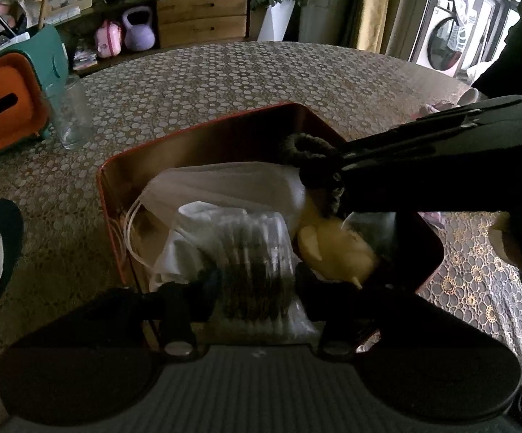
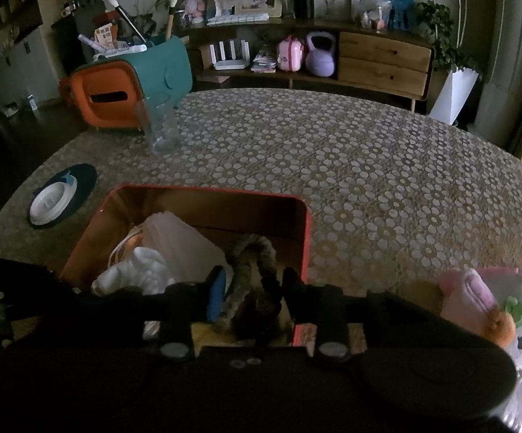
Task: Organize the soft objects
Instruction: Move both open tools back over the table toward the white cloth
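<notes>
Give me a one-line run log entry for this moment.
stage: filling red box | left gripper: over cotton swab pack | right gripper: fuzzy scrunchie between jaws | outside: plush toy

- The worktop [image 2: 369,180] is rounded and covered with a cloth of pale flower rings on a tan ground.
- An open red box [image 2: 306,238] stands near the near edge.
- A clear glass [image 2: 161,130] stands towards the far left edge, just in front of a teal and orange holder [image 2: 131,83] that stands at that edge.
- A white dish on a dark mat [image 2: 53,202] lies at the left edge.
- A pink and white plush toy [image 2: 495,306] lies at the near right edge.
</notes>
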Available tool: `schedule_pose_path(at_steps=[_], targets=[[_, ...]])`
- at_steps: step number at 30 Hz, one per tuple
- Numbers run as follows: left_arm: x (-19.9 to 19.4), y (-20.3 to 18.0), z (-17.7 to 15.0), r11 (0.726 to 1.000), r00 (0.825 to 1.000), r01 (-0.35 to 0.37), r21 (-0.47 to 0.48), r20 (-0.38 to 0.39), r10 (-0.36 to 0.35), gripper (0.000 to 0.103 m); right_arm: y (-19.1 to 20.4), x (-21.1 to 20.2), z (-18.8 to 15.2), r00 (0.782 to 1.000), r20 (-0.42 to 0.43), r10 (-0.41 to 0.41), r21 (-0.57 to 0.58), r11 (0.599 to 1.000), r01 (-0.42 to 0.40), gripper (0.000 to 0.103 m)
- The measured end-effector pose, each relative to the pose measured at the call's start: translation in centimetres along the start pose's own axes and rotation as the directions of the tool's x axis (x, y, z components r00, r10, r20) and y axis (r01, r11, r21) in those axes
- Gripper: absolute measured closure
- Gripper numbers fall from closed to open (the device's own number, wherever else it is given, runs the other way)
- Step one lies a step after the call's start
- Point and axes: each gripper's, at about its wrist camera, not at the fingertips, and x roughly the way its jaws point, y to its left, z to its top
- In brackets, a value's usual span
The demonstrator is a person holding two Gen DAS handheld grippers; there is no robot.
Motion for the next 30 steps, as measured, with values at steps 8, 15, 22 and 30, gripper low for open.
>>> schedule_pose_path(at_steps=[8, 15, 22, 30], targets=[[-1.3, -0.2, 0.0, 1.000, 1.000, -0.011, -0.008, 0.027, 0.011, 0.042, 0.1, -2.1, -0.5, 0.999, 0.030, 0.015, 0.009, 1.000, -0.015, 0.060], [-3.3, -1.0, -0.1, 1.000, 0.998, -0.017, -0.004, 0.066, 0.017, 0.034, -0.6, -5.2, -1.1, 0.997, 0.069, 0.040, 0.039, 0.998, -0.042, 0.056], [-5.7, -2.9, 0.1, 0.999, 0.994, -0.022, 0.029, 0.109, 0.018, 0.034, -1.0, -8.8, -1.9, 0.991, 0.121, 0.054, 0.049, 0.997, -0.061, 0.050], [-8.4, -5.8, 0.3, 0.997, 0.987, -0.020, 0.070, 0.158, 0.009, 0.034, -2.0, -13.3, -3.5, 0.981, 0.185, 0.066, 0.055, 0.996, -0.077, 0.042]])
